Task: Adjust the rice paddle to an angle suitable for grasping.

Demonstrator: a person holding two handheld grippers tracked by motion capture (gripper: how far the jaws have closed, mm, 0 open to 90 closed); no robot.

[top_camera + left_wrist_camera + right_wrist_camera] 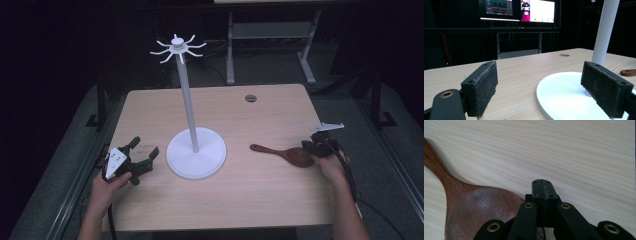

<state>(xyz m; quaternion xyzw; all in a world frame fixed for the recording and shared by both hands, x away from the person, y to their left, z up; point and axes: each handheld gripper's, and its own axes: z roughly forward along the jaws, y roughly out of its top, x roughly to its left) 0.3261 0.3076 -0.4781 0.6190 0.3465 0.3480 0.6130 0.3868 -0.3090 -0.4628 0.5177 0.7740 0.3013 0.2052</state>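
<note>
A dark wooden spoon (287, 154) lies flat on the table right of centre, handle pointing left. My right gripper (314, 145) is shut, its jaws pressed together at the right edge of the spoon's bowl (474, 210); I see nothing between the pads (541, 187). A white hook stand (196, 155) rises from the middle of the table on a round base, with a tall pole and curved hooks on top. My left gripper (145, 146) rests open left of that base (559, 92), its jaws wide apart and empty (539, 82). The spoon's handle tip (627, 72) shows beyond the pole.
The light wood table (240, 200) has a small round grommet (250, 98) near its far edge. Dark floor and a grey frame (270, 35) lie beyond the table. Lit monitors (537, 10) stand behind the table in the left gripper view.
</note>
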